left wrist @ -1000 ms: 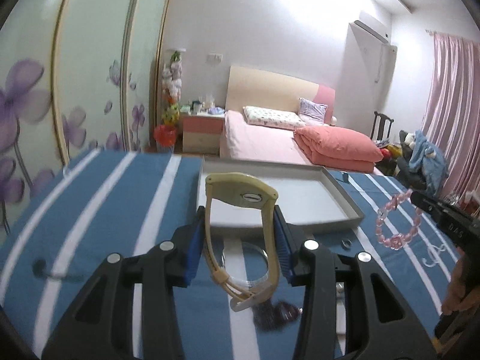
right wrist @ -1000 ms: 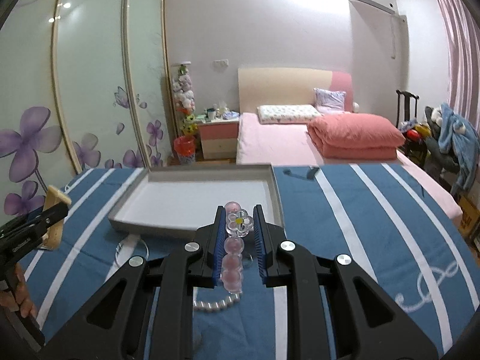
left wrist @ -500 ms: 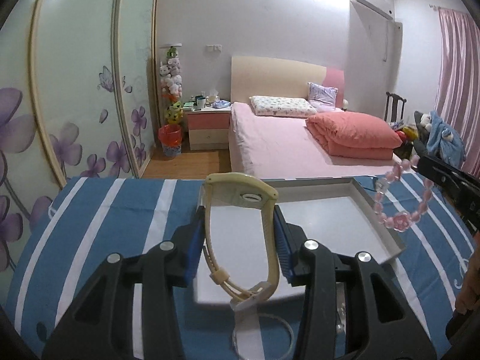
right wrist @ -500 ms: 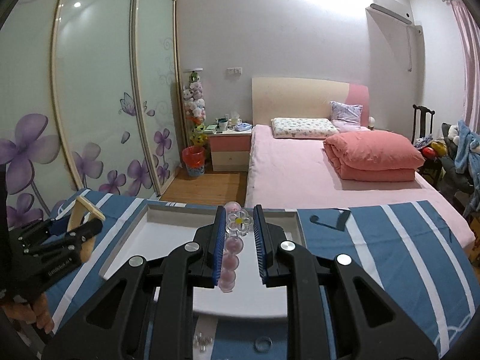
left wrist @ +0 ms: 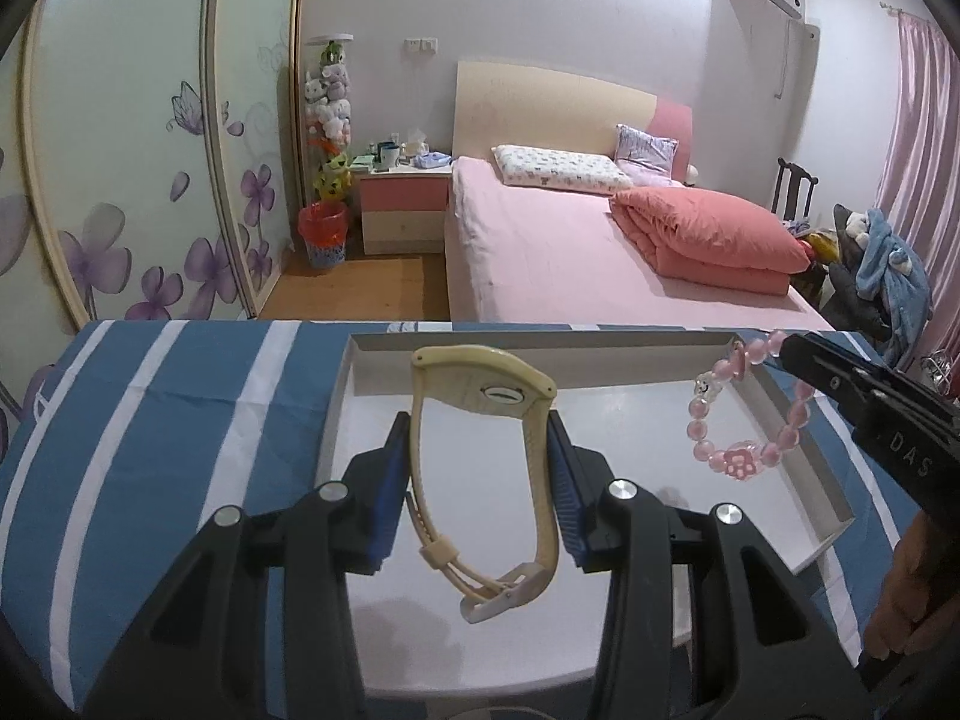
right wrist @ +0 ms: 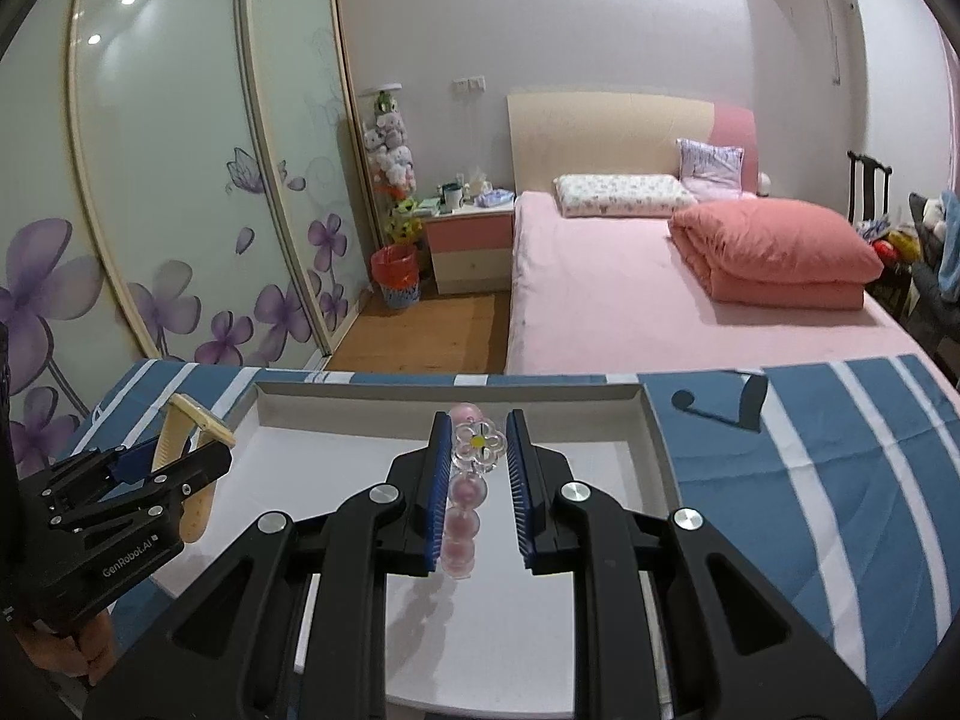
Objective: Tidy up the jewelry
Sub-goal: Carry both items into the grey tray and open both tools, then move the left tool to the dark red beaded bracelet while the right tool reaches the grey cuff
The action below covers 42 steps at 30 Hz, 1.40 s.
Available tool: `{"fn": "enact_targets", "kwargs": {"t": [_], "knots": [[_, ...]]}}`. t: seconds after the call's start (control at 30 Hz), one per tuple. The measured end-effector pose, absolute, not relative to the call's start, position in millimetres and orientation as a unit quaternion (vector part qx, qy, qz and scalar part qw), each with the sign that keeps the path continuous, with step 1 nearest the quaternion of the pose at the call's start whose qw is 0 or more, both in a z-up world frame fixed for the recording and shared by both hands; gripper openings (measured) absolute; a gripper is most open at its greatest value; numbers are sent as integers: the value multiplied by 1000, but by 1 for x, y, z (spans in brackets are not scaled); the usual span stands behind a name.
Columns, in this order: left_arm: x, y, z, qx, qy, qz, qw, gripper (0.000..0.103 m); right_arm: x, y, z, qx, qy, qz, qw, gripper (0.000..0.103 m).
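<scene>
My left gripper [left wrist: 478, 426] is shut on a cream watch [left wrist: 480, 396] and holds it above the left part of a shallow white tray [left wrist: 834, 516]. My right gripper [right wrist: 478, 438] is shut on a pink bead bracelet [right wrist: 474, 450] with a clear flower charm, above the middle of the tray [right wrist: 657, 456]. In the left wrist view the bracelet [left wrist: 744, 462] hangs from the right gripper [left wrist: 780, 351] over the tray's right side. In the right wrist view the left gripper [right wrist: 198, 444] with the watch [right wrist: 186, 420] sits at the tray's left edge.
The tray lies on a blue and white striped cloth [left wrist: 150, 420]. Beyond the table edge are a pink bed [left wrist: 600, 264], a nightstand [left wrist: 402, 210], a red bin [left wrist: 324, 234] and sliding wardrobe doors [right wrist: 180, 180].
Both grippers have moved forward from in front of the tray to above it, each still holding its item. The loose items on the cloth near the tray's front have dropped out of view.
</scene>
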<state>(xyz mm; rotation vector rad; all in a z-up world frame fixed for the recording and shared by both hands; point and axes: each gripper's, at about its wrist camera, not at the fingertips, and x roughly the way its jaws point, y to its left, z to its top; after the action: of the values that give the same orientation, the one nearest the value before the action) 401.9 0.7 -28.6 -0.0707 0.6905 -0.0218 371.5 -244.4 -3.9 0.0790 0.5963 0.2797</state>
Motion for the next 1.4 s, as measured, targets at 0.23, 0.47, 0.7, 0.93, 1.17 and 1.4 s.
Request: {"fn": "enact_targets", "kwargs": {"t": [0.23, 0.47, 0.7, 0.93, 1.17, 1.4], "knots": [[402, 0, -31, -24, 329, -1, 944, 55, 377, -238, -4, 26, 295, 133, 946, 30], [390, 4, -15, -26, 313, 0, 950, 56, 367, -249, 8, 27, 277, 125, 952, 33], [350, 13, 1, -26, 293, 1, 956, 59, 335, -263, 19, 26, 267, 120, 956, 33], [287, 23, 9, -34, 272, -6, 962, 64, 282, -271, 13, 24, 277, 134, 951, 35], [219, 29, -7, -38, 276, -12, 960, 67, 221, -270, -15, 24, 316, 154, 936, 35], [176, 31, -31, -41, 301, -17, 953, 68, 175, -261, -45, 17, 348, 163, 923, 40]]}}
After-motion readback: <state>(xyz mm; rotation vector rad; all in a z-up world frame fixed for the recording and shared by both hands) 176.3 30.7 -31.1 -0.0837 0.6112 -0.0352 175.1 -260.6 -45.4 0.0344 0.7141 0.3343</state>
